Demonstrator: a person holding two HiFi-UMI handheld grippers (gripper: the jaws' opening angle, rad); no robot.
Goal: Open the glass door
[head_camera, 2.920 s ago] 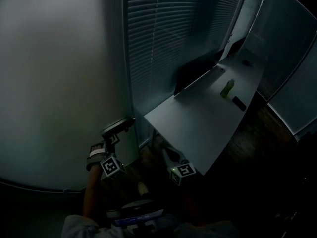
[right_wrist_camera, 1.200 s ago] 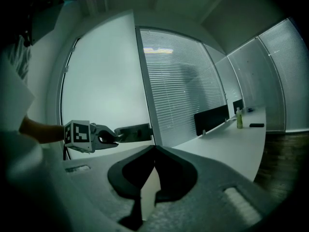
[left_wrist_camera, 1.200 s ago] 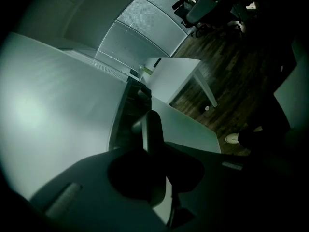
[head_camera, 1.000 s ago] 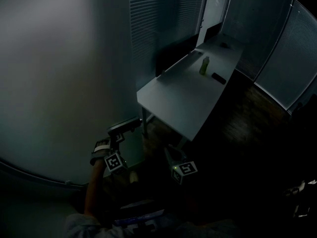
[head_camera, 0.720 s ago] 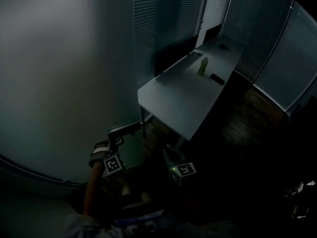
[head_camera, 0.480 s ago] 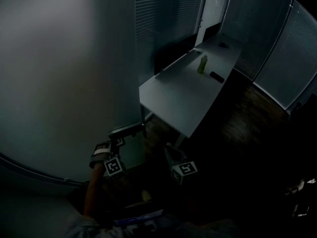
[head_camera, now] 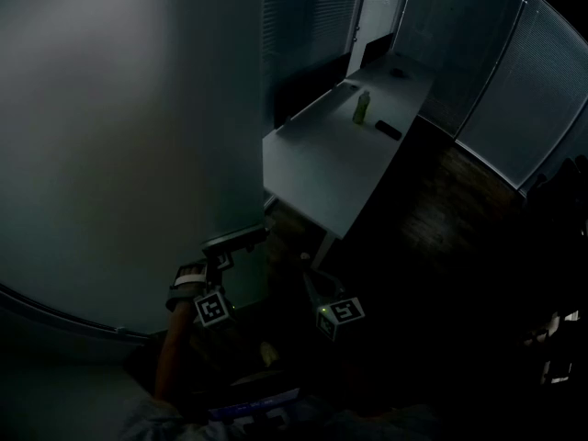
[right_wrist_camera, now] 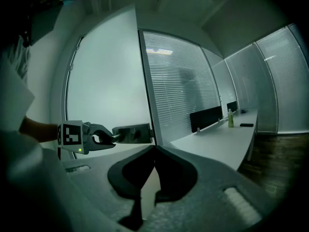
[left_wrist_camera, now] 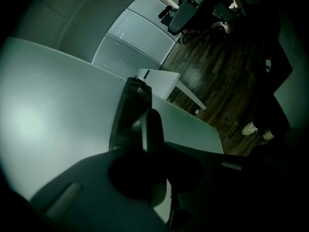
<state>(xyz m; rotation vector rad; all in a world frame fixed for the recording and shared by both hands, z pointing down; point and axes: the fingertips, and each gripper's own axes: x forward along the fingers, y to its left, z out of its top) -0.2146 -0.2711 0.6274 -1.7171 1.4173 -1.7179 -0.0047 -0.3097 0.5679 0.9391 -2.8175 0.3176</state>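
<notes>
Lying level, door handle (right_wrist_camera: 129,133), left gripper (right_wrist_camera: 111,138) clamped

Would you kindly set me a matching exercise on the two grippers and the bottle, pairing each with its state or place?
Things:
1. left gripper
2. right gripper
3. bottle

States and places:
a. stands on the desk
b. shut, with nothing in it
c. shut on the door handle

Pairs: 1-c, 2-b, 3-a.
</notes>
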